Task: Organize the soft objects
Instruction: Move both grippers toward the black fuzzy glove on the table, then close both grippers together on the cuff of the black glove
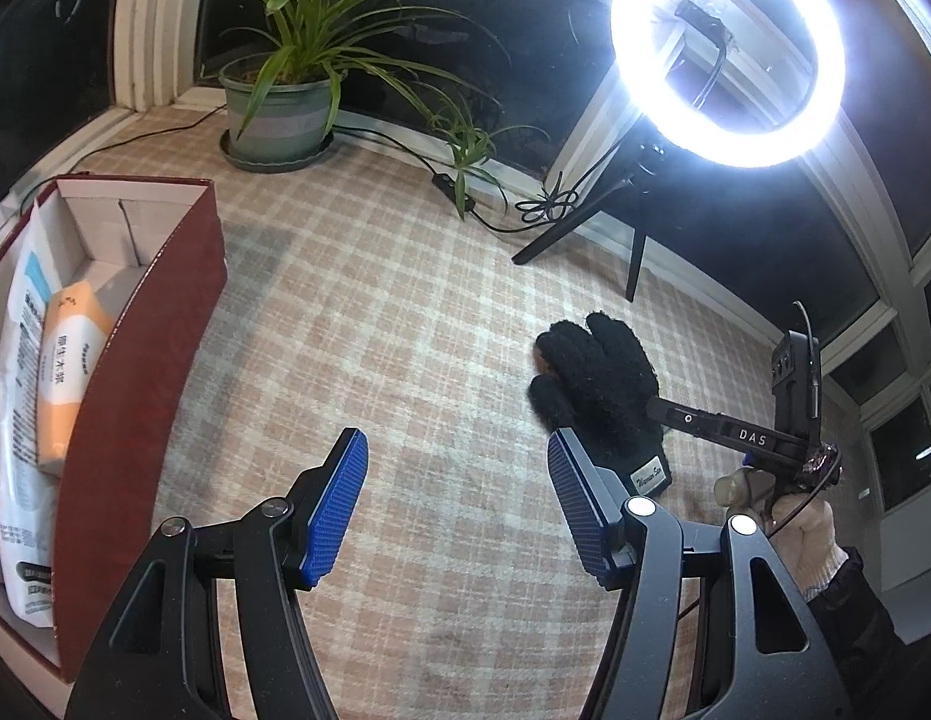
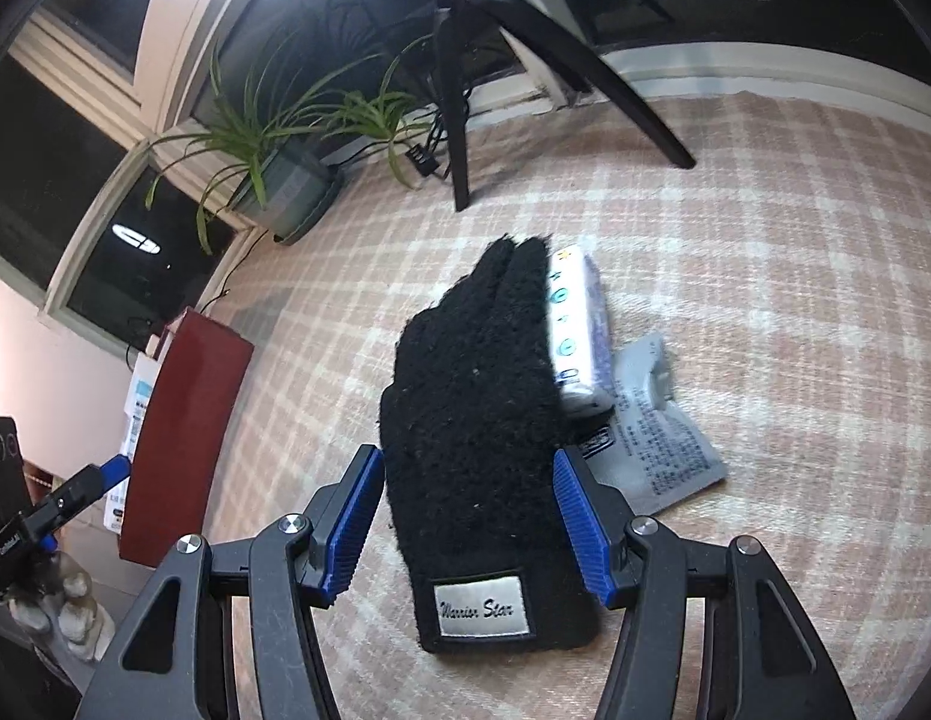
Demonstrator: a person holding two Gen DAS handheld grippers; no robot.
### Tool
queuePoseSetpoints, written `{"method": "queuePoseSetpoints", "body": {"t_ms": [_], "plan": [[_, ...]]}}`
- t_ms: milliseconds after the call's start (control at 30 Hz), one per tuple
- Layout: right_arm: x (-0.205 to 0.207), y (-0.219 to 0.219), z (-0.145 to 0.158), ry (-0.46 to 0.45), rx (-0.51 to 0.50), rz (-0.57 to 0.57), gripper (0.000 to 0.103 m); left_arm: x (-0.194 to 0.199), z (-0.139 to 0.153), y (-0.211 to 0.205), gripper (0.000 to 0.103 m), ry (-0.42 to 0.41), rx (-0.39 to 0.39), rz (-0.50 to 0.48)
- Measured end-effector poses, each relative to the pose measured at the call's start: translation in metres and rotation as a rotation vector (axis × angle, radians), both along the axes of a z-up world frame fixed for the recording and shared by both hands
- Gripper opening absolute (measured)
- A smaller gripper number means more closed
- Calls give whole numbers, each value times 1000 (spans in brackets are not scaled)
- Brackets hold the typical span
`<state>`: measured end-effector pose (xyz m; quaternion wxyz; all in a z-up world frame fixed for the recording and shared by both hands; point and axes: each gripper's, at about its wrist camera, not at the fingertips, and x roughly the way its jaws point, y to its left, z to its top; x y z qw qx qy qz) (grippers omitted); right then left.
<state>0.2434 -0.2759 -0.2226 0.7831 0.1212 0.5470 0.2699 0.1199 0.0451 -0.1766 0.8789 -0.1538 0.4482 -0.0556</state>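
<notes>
A black fuzzy glove (image 2: pixel 474 420) with a silver label lies flat on the plaid cloth; it also shows in the left wrist view (image 1: pixel 597 384). My right gripper (image 2: pixel 468 528) is open, with its blue pads on either side of the glove's cuff end, not closed on it. My left gripper (image 1: pixel 456 510) is open and empty over bare cloth, left of the glove. A red box (image 1: pixel 147 354) at the left holds a white pack (image 1: pixel 21 396) and an orange tissue pack (image 1: pixel 66 360). A white tissue pack (image 2: pixel 576 330) and a grey sachet (image 2: pixel 657 438) lie right of the glove.
A potted plant (image 1: pixel 279 102) stands at the back by the window. A ring light (image 1: pixel 729 48) on a black tripod (image 1: pixel 585 222) stands at the back right, with cables (image 1: pixel 405 150) running along the cloth's far edge.
</notes>
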Motion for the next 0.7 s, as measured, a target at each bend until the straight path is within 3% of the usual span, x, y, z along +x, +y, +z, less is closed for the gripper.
{"method": "queuePoseSetpoints", "body": {"t_ms": [133, 300, 700], "plan": [[-2, 3, 3, 11, 46, 9, 50, 0, 0, 0, 62, -3, -4, -2], [0, 15, 7, 14, 31, 40, 43, 0, 1, 2, 62, -9, -14, -4], [-19, 82, 34, -5, 101, 229, 42, 0, -3, 9, 62, -2, -31, 11]]}}
